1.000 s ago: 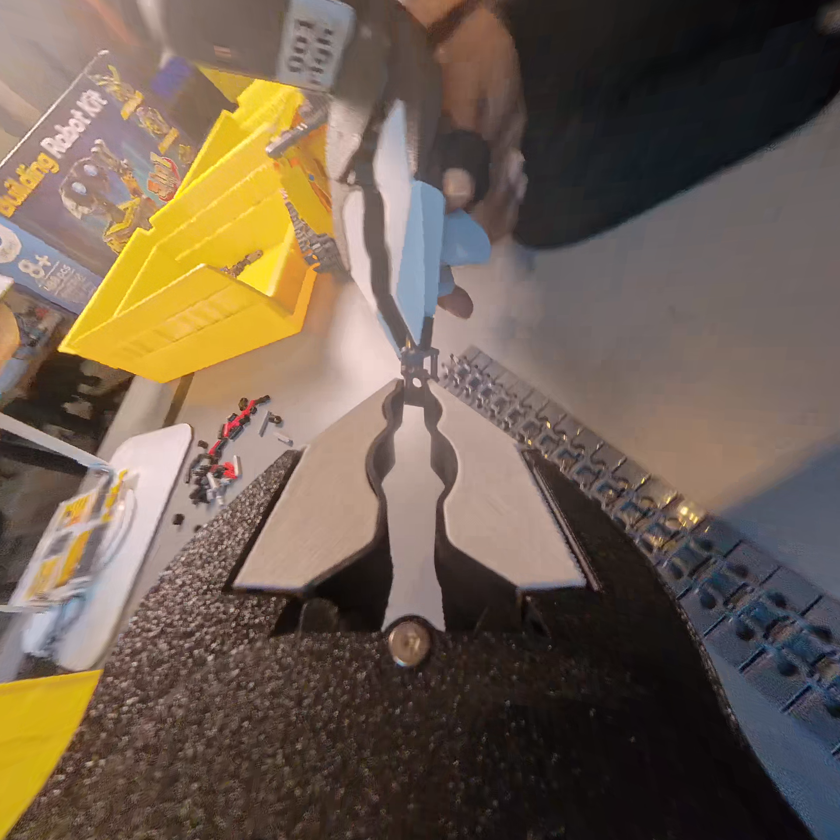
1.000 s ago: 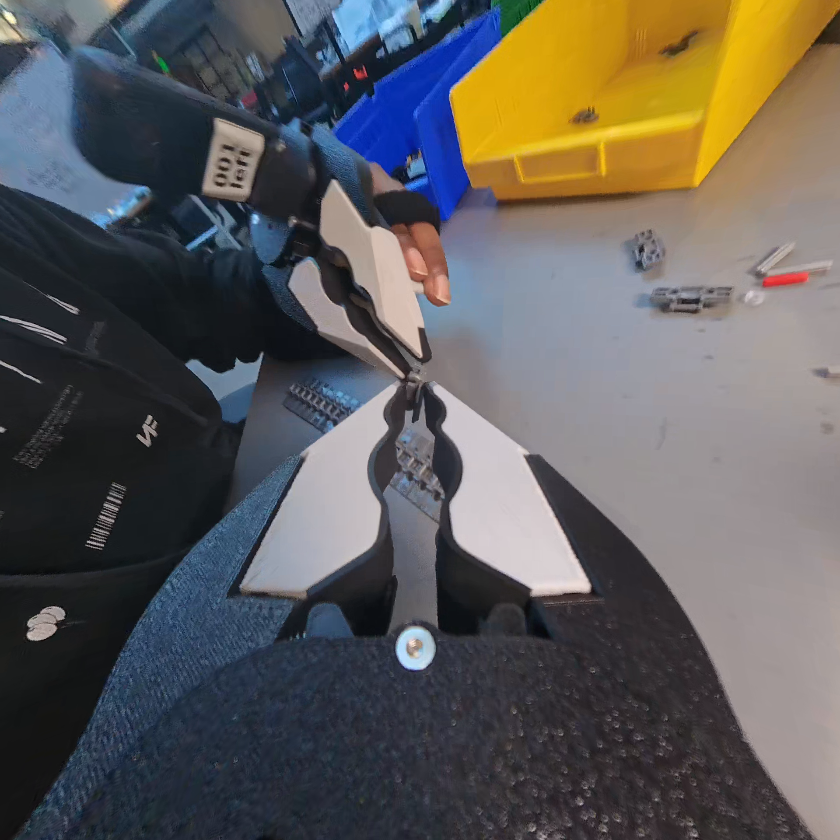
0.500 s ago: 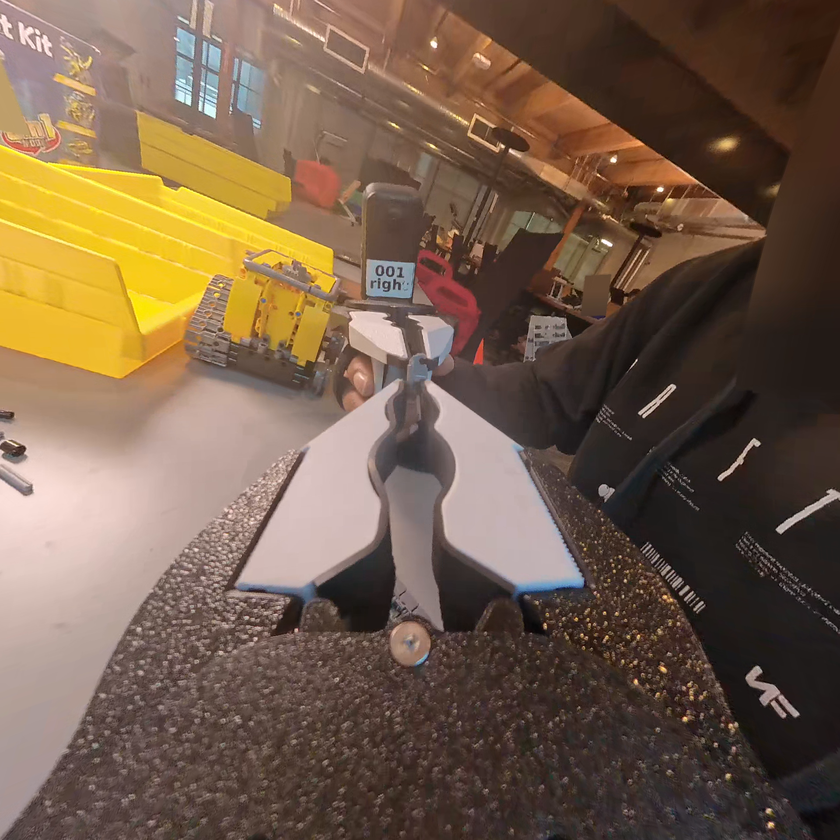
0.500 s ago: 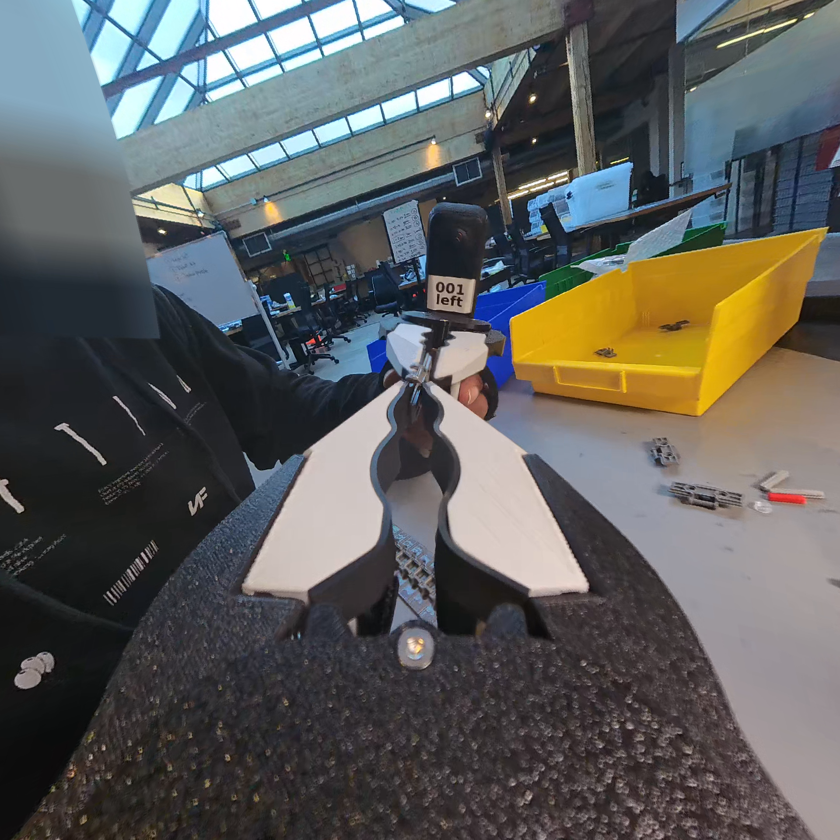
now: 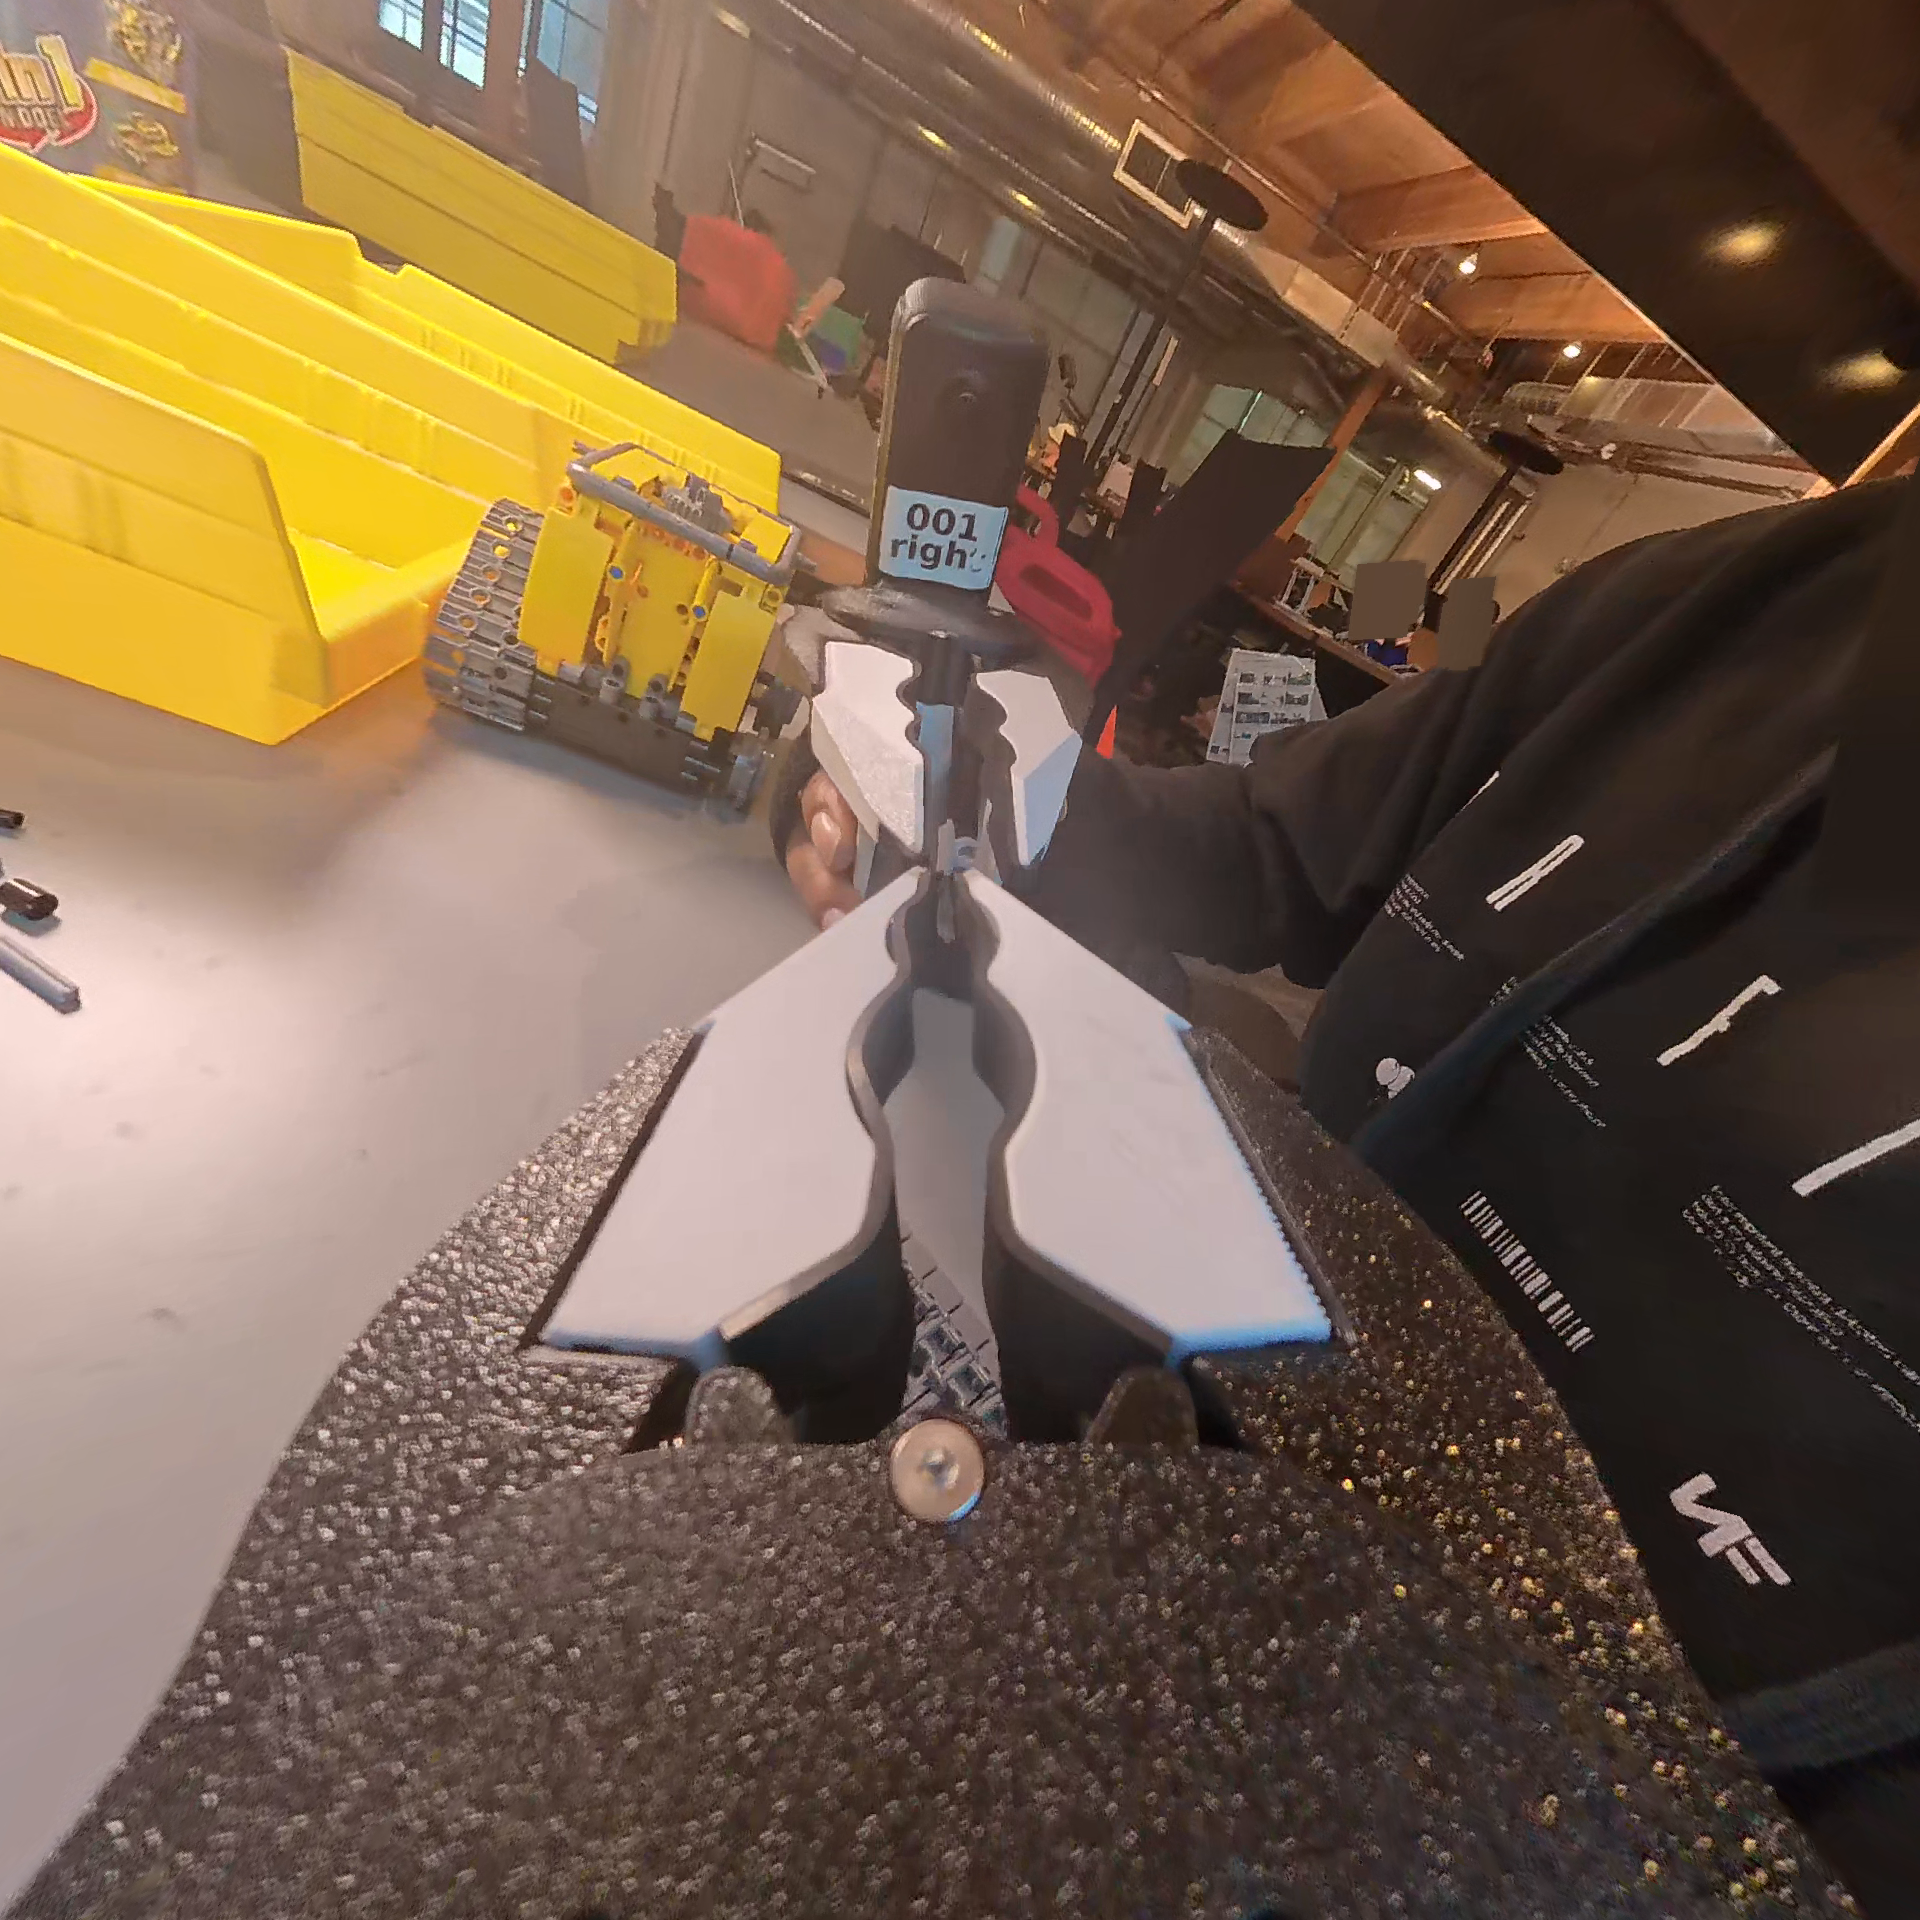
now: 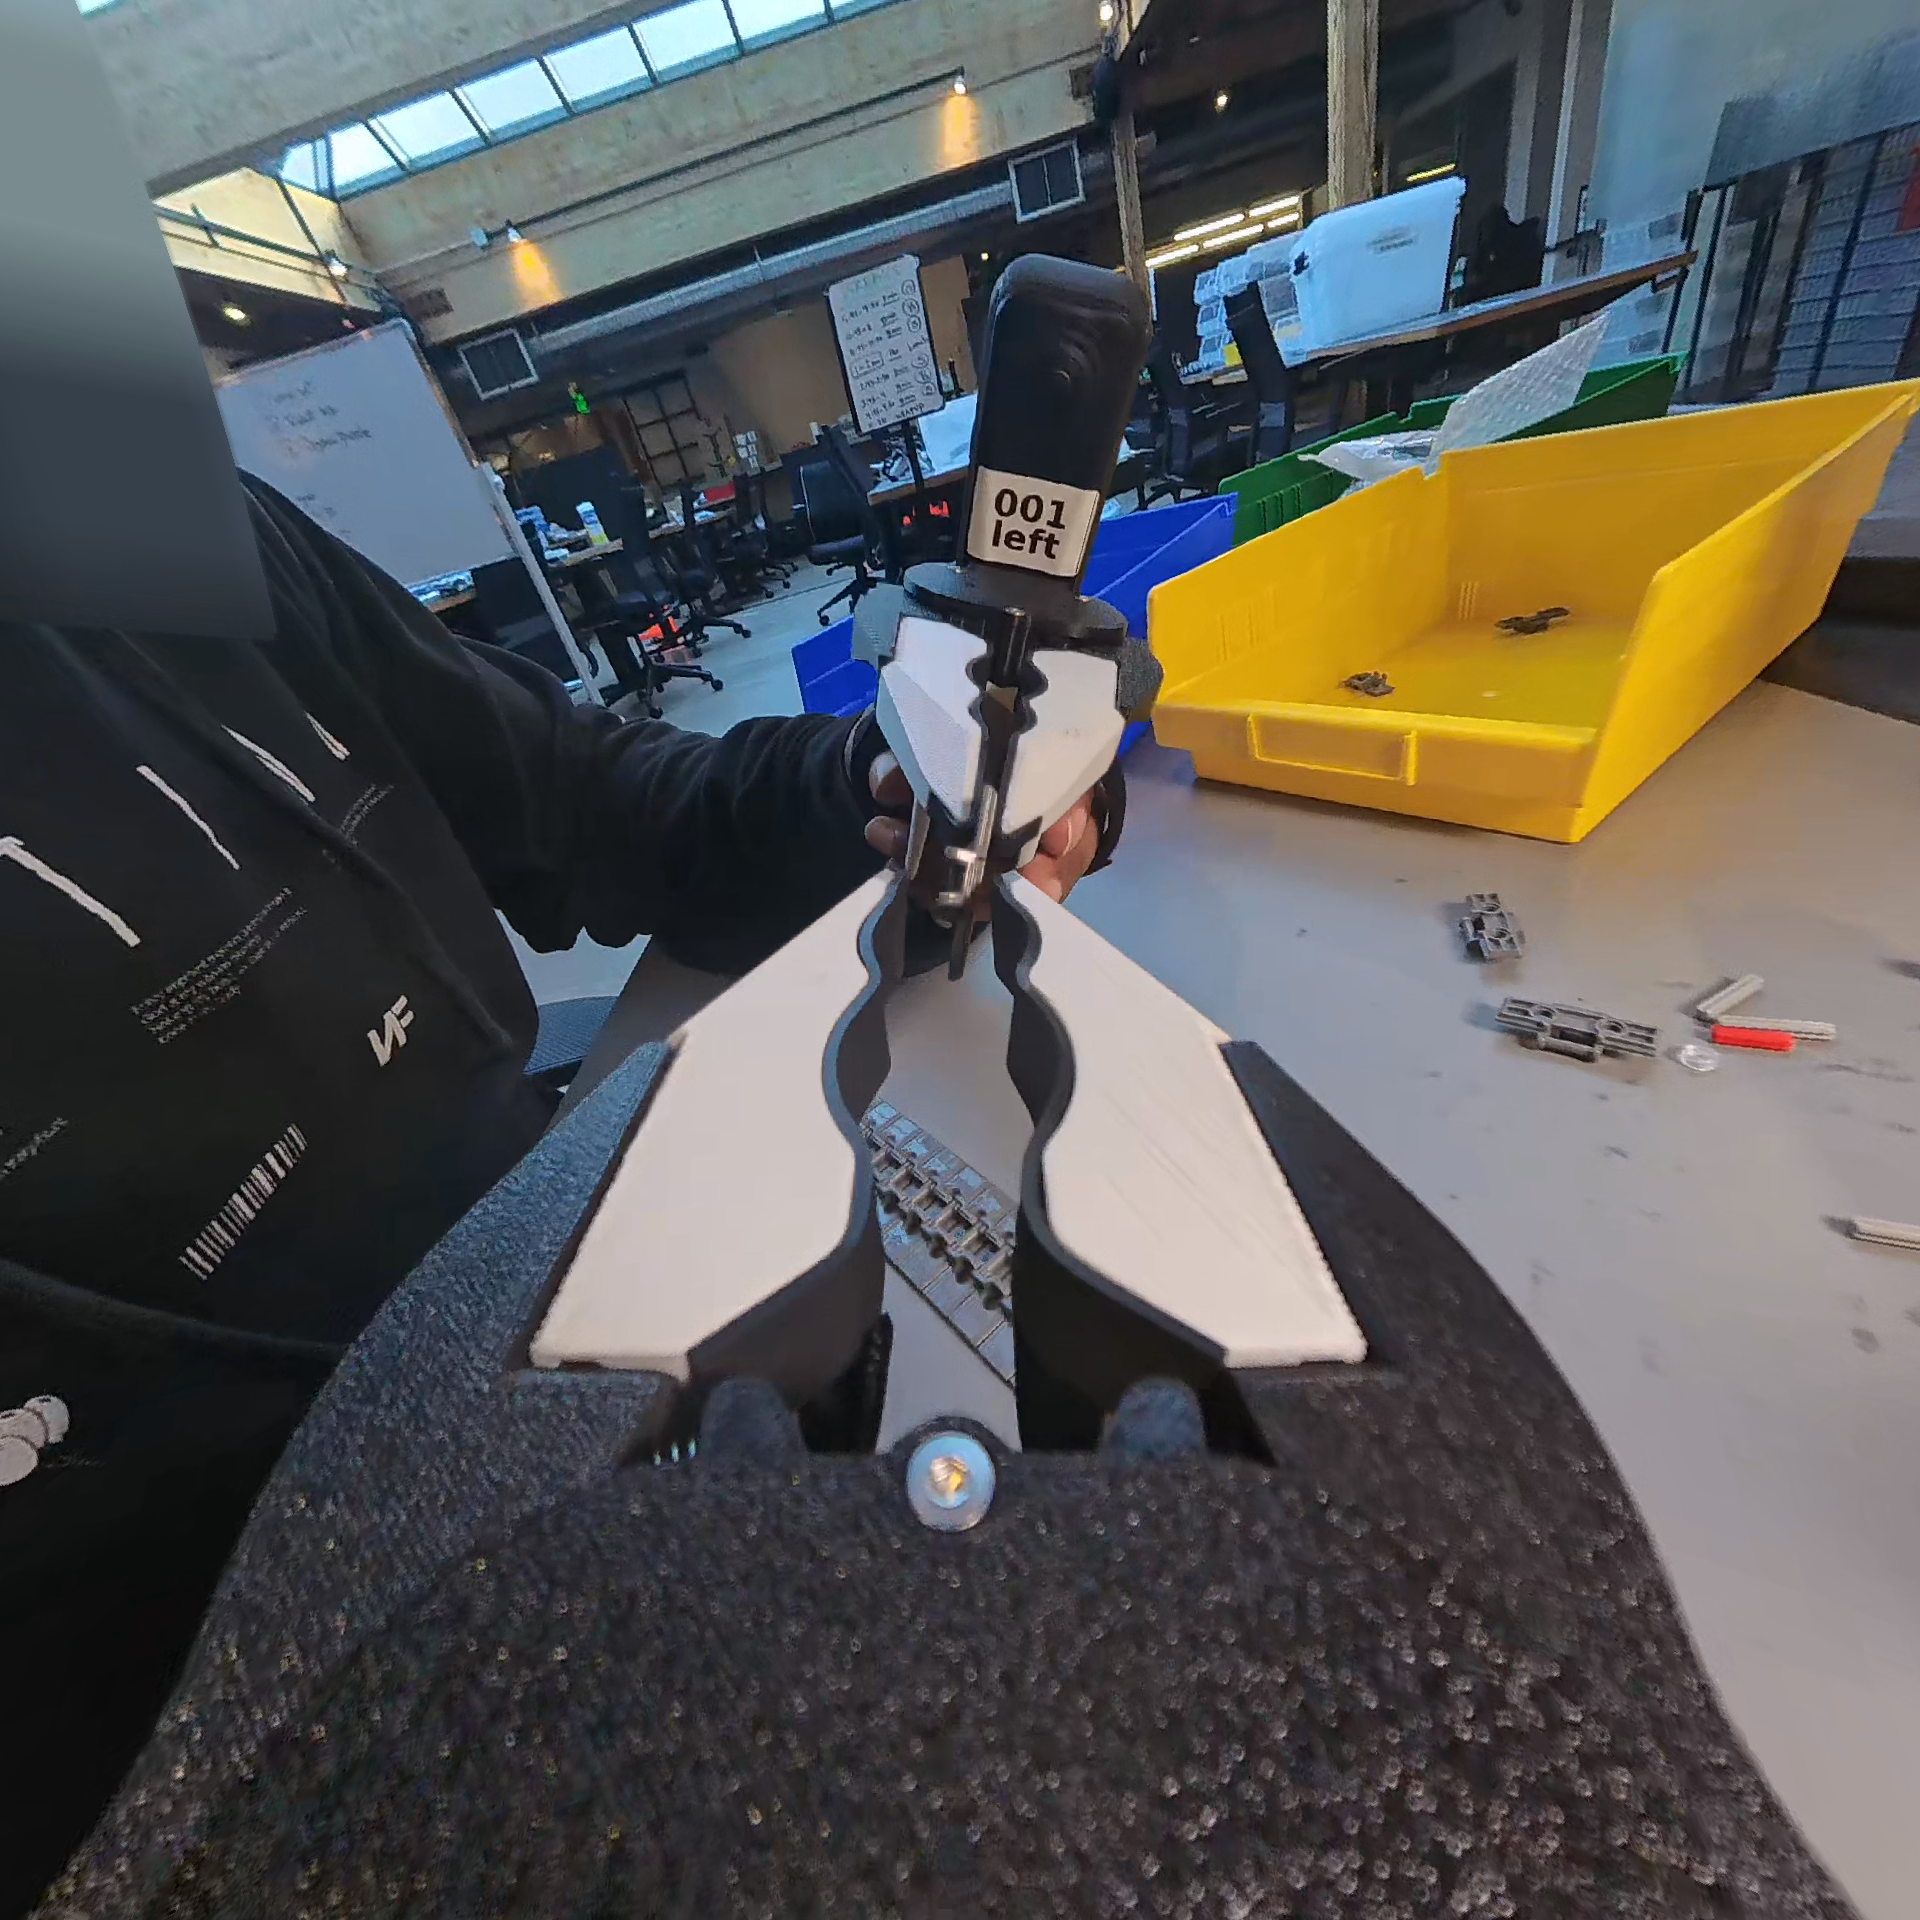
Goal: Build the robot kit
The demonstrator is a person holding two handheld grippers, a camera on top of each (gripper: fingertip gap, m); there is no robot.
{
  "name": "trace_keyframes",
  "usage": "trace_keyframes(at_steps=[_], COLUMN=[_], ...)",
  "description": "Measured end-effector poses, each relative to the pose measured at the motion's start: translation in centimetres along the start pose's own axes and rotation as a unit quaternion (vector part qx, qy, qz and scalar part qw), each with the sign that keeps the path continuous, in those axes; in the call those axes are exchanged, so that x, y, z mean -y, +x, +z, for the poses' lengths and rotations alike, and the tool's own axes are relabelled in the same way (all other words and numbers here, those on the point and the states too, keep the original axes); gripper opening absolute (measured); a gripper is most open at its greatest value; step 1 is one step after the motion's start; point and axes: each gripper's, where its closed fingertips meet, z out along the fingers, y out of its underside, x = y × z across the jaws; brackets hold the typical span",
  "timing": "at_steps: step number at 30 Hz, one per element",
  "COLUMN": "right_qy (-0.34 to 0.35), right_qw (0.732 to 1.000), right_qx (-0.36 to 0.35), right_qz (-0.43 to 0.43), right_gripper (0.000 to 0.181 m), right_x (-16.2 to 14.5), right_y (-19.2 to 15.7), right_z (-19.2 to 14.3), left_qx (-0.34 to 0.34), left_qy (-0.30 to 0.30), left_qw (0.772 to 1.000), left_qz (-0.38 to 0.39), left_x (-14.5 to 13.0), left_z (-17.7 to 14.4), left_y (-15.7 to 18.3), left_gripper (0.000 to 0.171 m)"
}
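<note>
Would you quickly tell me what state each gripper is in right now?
Left gripper: shut on a small grey part.
Right gripper: open, its tips either side of that part.

Grey matte tabletop (image 6: 1455, 1195), scuffed, parts scattered.
On it: open-front yellow plastic bin (image 6: 1475, 727) holding a few small dark pieces; more yellow bins (image 5: 156, 540); yellow-and-grey tracked brick-built vehicle (image 5: 623, 613) just beside them; flat strip of linked grey track pieces (image 6: 940, 1205); loose grey connector beams (image 6: 1574, 1031), grey pins, one short red pin (image 6: 1751, 1037); black pins (image 5: 26, 899) at the left edge.
</note>
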Motion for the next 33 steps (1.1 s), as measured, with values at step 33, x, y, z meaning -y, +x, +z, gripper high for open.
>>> trace_keyframes(at_steps=[33], right_qy=[-0.271], right_qw=[0.904], right_qx=[-0.206], right_qz=[0.26], right_gripper=[0.007], right_x=[-9.4], right_y=[5.9], right_z=[-5.6], left_qx=[0.244], left_qy=[-0.303], left_qw=[0.912], left_qz=[0.134], left_x=[-11.2], left_z=[3.3], left_y=[-5.2], left_gripper=[0.025])
